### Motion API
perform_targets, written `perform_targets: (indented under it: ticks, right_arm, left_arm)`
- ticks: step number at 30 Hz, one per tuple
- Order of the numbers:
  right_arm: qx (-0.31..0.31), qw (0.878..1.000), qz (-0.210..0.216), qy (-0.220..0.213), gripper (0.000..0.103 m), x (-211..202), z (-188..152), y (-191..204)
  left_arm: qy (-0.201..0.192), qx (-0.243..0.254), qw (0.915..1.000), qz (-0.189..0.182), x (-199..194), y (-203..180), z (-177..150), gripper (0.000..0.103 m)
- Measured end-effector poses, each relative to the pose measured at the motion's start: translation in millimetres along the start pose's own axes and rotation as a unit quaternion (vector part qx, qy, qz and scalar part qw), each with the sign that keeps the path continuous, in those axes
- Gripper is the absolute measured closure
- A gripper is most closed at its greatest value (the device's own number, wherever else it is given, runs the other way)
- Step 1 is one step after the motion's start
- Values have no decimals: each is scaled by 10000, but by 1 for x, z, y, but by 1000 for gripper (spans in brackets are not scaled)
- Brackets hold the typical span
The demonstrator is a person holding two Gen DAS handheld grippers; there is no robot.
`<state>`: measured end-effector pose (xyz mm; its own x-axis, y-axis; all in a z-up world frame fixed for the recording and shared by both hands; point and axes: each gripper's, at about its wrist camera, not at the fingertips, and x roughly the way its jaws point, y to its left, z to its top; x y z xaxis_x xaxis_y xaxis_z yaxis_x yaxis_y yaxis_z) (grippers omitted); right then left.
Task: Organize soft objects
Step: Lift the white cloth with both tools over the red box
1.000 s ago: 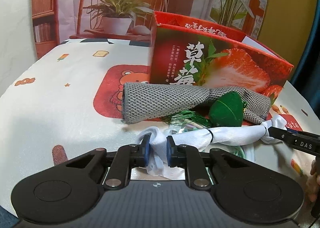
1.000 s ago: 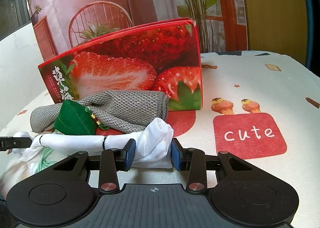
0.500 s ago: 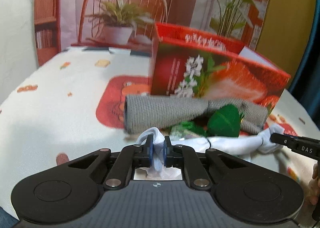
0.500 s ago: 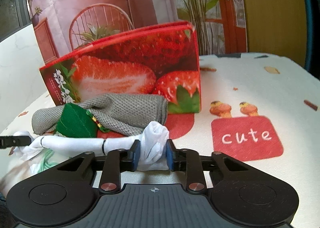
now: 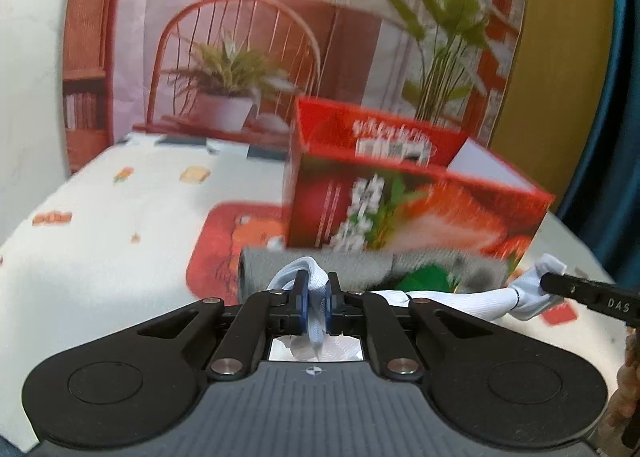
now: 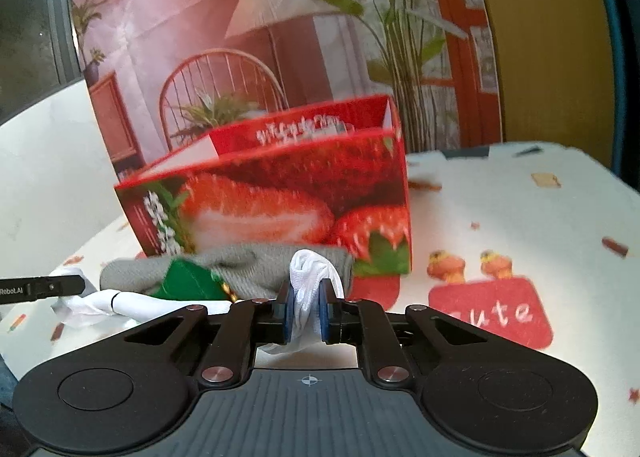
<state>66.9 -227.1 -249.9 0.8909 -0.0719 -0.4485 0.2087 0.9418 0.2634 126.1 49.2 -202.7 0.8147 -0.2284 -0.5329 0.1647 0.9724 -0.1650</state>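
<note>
Both grippers now higher than a second ago, jaws clamped tighter. Left gripper (image 5: 316, 303) pinches one end of the white rolled fabric bundle (image 5: 460, 299); right gripper (image 6: 306, 307) pinches the other, lower centre, before the red strawberry-printed carton (image 6: 280, 201).

Towel (image 5: 360, 269) before box (image 5: 400, 209), pouch (image 5: 428, 279) on towel.
</note>
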Motion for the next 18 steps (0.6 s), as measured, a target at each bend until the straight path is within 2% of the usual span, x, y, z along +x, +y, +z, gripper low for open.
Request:
perform_targets:
  ticks: [5,10,13,18]
  right_arm:
    - [-213,9991,90,-364,91,-12,27,6]
    - [-598,9953,174,-742,91,-15,70,15]
    - [-732,9938,178,-818,92,-5,98,17]
    - [-869,9923,33,-887,92,19,136,15]
  left_arm:
    - [-429,146,9990,-47,-12,-6,28,95]
    - [-822,445,9956,-43,-14,-17,68,95]
    - [-877,526,9947,-52,-5,-23,89,95]
    - [-755,1049,9916,76,27,-44,118,95]
